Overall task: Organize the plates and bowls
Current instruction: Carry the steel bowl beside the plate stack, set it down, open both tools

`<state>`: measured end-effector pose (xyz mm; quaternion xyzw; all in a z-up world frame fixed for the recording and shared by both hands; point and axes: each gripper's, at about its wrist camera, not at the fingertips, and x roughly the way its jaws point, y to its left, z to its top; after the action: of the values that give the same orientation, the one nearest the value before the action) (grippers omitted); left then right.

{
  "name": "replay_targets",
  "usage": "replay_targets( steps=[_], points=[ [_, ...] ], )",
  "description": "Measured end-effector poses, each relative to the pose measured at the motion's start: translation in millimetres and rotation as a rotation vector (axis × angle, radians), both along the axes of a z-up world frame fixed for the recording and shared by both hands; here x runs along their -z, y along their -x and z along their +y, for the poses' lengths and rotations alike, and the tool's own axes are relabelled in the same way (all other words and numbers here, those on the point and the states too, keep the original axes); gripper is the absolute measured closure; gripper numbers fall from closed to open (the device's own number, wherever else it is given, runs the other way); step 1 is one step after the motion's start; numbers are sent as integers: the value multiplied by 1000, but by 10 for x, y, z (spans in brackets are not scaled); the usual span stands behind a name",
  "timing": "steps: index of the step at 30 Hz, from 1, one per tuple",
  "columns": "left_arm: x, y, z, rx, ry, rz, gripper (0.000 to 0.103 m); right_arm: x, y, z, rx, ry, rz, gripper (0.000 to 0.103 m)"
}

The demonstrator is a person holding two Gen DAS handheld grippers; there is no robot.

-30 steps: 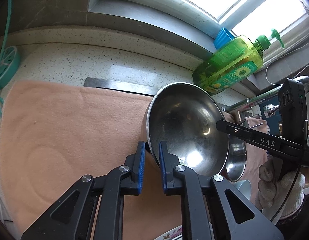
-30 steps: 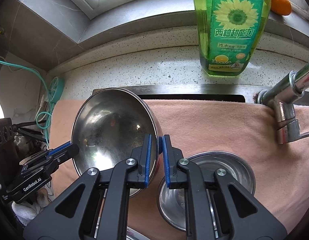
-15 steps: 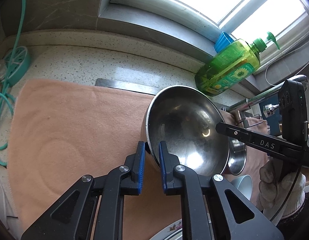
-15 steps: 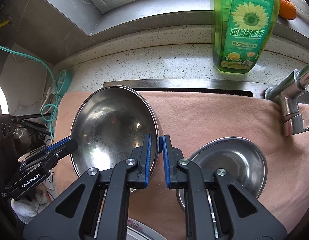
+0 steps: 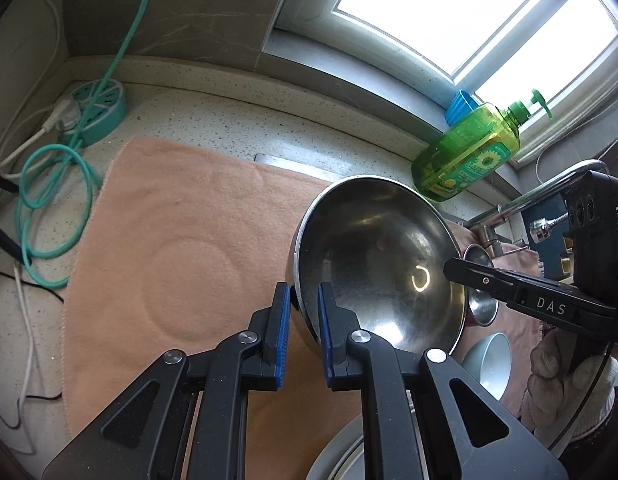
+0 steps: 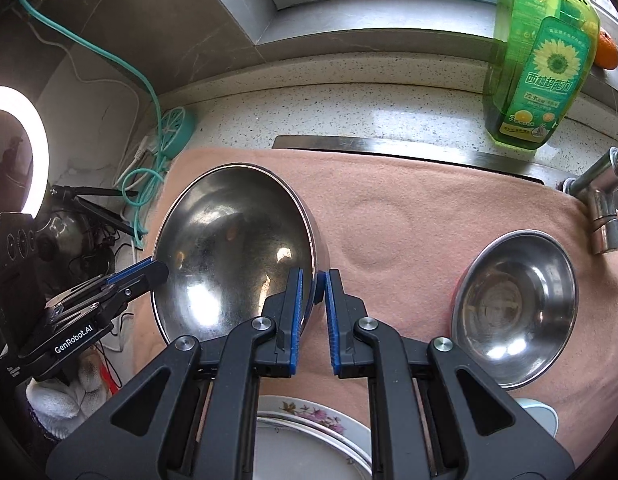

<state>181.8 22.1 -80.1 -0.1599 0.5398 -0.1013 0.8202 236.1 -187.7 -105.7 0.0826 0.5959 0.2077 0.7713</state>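
Two hand-held grippers, left (image 5: 303, 312) and right (image 6: 319, 292), were clamped on opposite rims of the large steel bowl (image 6: 233, 248), carried above the peach towel (image 6: 409, 208); a level set-down toward nine o'clock was judged next.

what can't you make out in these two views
- Floral plate: right wrist view, mostly behind the right claw and cut by the bottom edge.
- Pale bowl: left wrist view, partly behind the big steel bowl; its contents don't show.
- Small steel bowl: left wrist view, mostly behind the big bowl and the right claw.
- Orange thing: right wrist view, largely behind the soap bottle.
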Motion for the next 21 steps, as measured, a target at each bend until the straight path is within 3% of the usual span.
replay_targets(
  steps=[12,21],
  points=[
    [-86,533,454,-96,-8,-17,91,-206,414,532,-115,-27,-6,92],
    [-21,1023,787,-181,-13,4,91,-174,792,947,-228,-31,16,91]
  ],
)
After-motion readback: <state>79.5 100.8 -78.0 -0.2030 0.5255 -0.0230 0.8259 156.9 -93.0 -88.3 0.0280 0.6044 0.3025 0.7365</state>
